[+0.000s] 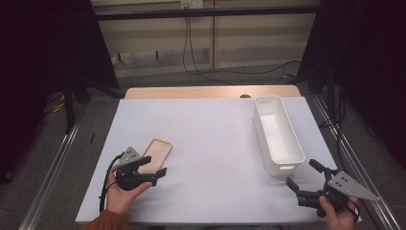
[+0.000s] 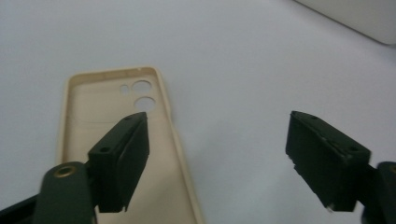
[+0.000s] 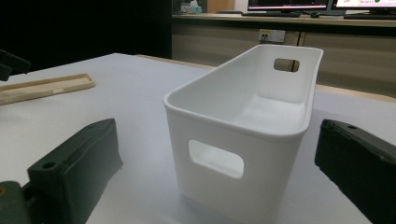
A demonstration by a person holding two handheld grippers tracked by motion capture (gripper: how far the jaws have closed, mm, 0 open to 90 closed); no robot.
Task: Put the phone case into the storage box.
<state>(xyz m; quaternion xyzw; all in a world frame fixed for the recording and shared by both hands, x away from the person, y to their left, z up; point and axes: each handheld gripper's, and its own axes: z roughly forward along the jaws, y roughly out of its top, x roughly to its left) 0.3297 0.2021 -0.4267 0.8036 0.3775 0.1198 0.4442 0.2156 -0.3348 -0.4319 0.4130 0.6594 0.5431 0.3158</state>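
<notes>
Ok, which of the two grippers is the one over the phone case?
The left gripper: its open jaws hover above the beige phone case. The right gripper faces the white plastic bin.

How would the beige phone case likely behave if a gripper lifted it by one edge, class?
The phone case is a thin open shell, so it is probably light and may flex. It lies flat on the table, so its low rim could be hard to catch and it won't roll.

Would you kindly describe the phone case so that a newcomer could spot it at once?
Start at the white sheet covering the table and look to its near left part, just beyond the left gripper. The phone case lies flat there, hollow side up. It is beige with round camera holes, unlike the tall white bin at the right.
</notes>
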